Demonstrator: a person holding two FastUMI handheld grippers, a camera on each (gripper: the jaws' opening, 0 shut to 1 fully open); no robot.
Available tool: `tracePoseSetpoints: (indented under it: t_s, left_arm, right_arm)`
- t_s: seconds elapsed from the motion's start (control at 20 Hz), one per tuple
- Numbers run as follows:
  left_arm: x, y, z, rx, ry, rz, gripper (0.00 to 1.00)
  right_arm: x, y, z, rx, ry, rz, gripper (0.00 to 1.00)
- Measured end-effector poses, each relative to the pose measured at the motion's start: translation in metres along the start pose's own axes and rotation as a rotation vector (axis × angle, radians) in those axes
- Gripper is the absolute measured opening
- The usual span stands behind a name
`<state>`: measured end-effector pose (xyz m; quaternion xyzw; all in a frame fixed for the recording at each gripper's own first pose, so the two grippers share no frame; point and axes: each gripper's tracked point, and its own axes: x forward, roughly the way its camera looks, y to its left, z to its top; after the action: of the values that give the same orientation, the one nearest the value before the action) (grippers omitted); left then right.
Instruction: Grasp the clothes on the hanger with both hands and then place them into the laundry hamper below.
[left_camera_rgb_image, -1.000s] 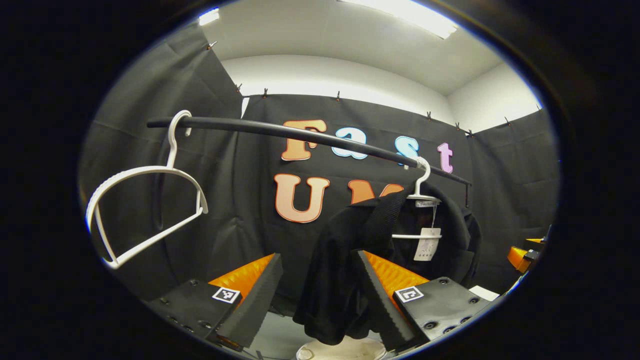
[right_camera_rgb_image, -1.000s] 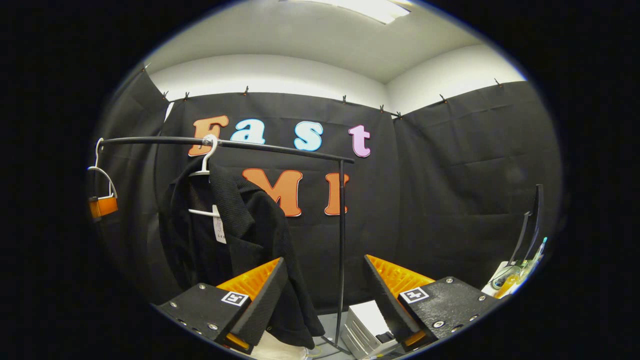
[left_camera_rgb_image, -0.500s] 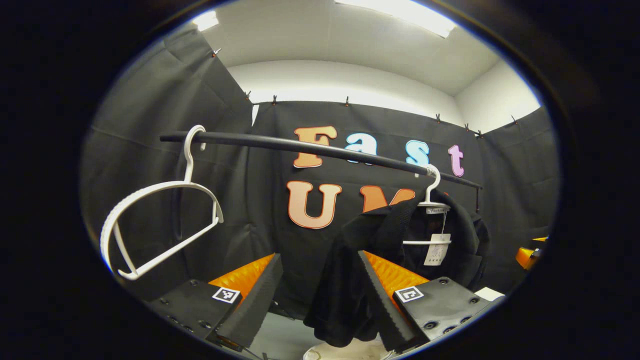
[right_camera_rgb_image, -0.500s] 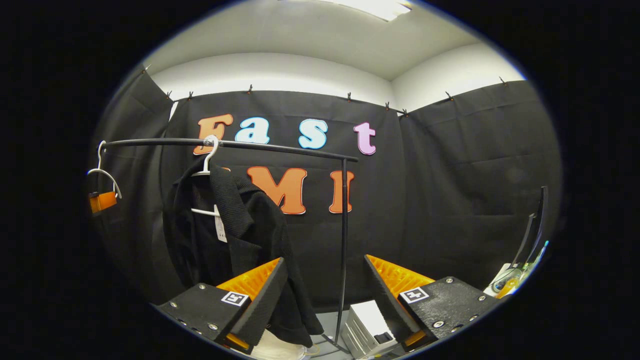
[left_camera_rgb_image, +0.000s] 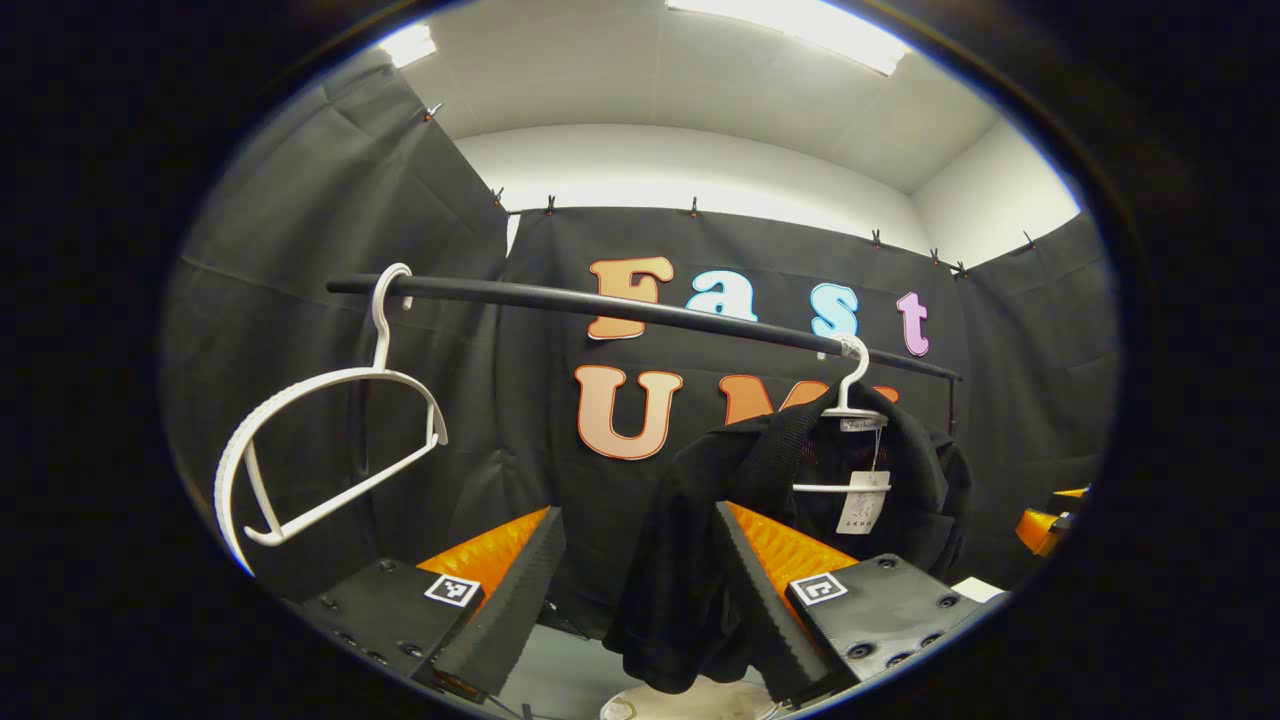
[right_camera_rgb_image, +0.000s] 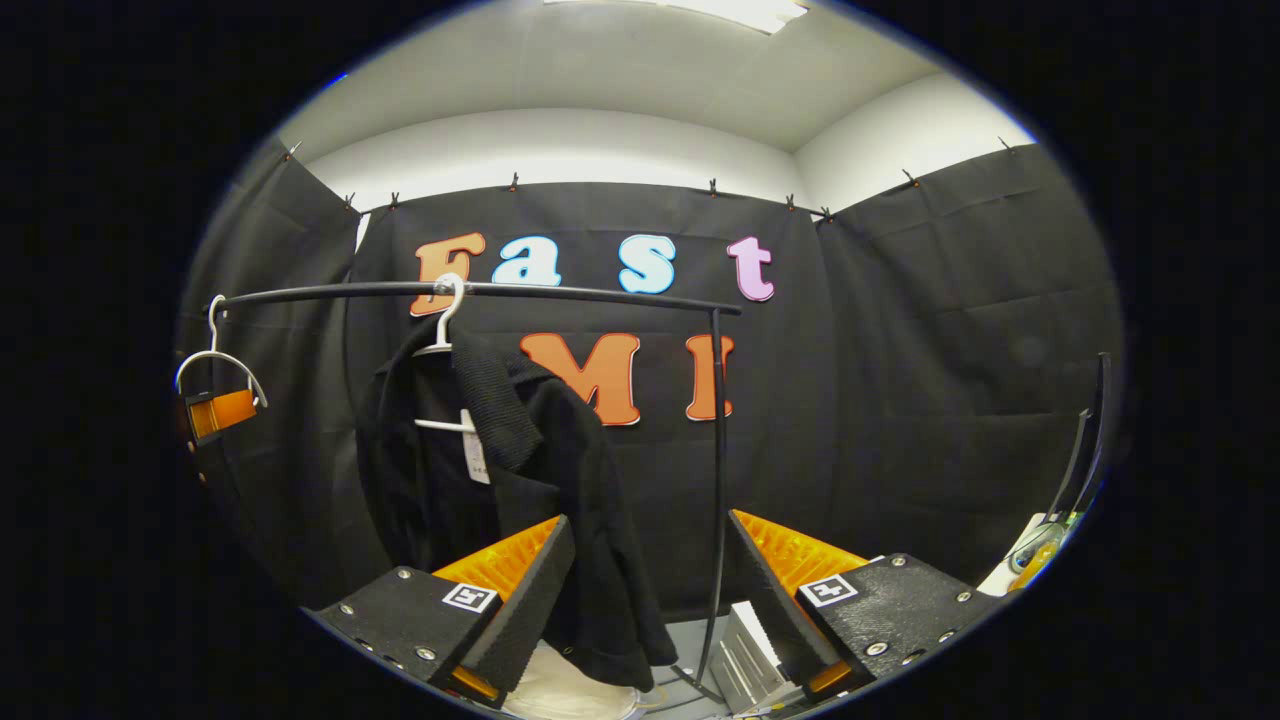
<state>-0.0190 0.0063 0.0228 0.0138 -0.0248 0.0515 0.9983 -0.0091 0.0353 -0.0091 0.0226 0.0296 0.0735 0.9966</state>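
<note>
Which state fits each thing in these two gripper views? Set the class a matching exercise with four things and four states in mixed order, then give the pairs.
Things:
1. black knitted garment
2. bare white plastic hanger
3. black metal clothes rail
4. left claw

States:
A. hangs from the rail with nothing on it
B. open, holding nothing
C. draped on a white hanger, a paper tag showing
D. carries both hangers

Pairs: 1-C, 2-A, 3-D, 4-B

I saw a black jacket (left_camera_rgb_image: 700, 520) on a white hanger (left_camera_rgb_image: 850, 400), a black rail (left_camera_rgb_image: 600, 303), a second white hanger (left_camera_rgb_image: 320, 440) — and my grippers' fingers (right_camera_rgb_image: 520, 570) were orange-ribbed, black-edged.
</note>
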Motion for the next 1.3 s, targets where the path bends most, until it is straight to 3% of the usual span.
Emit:
tracePoseSetpoints:
  t_s: [0.15, 0.6, 0.8, 0.85, 1.1, 1.15, 1.2, 1.25, 1.3]
  left_arm:
    - [0.000, -0.003, 0.002, 0.009, -0.008, -0.004, 0.93]
    - [-0.007, 0.003, -0.014, 0.015, 0.030, 0.007, 0.96]
    - [-0.006, 0.012, -0.022, 0.014, 0.048, 0.026, 0.93]
    - [-0.006, 0.014, -0.024, 0.017, 0.052, 0.032, 0.97]
    - [-0.002, 0.021, -0.030, 0.018, 0.065, 0.049, 0.97]
    - [-0.001, 0.021, -0.032, 0.022, 0.069, 0.053, 0.97]
    - [0.000, 0.023, -0.033, 0.029, 0.072, 0.058, 0.97]
    - [0.001, 0.024, -0.034, 0.036, 0.074, 0.061, 0.96]
    - [0.001, 0.025, -0.035, 0.040, 0.076, 0.065, 0.97]
  right_arm:
    - [0.007, 0.026, -0.009, 0.028, 0.021, 0.050, 0.94]
    - [0.057, 0.091, -0.042, 0.047, 0.085, 0.142, 0.93]
    - [0.087, 0.096, -0.054, 0.020, 0.101, 0.122, 0.93]
    - [0.093, 0.098, -0.059, 0.019, 0.108, 0.118, 0.94]
    - [0.132, 0.100, -0.071, 0.011, 0.129, 0.092, 0.93]
    - [0.141, 0.101, -0.073, 0.015, 0.133, 0.089, 1.00]
    - [0.148, 0.103, -0.074, 0.021, 0.135, 0.089, 1.00]
    - [0.155, 0.104, -0.076, 0.025, 0.138, 0.088, 0.93]
    - [0.160, 0.103, -0.078, 0.028, 0.140, 0.087, 0.99]
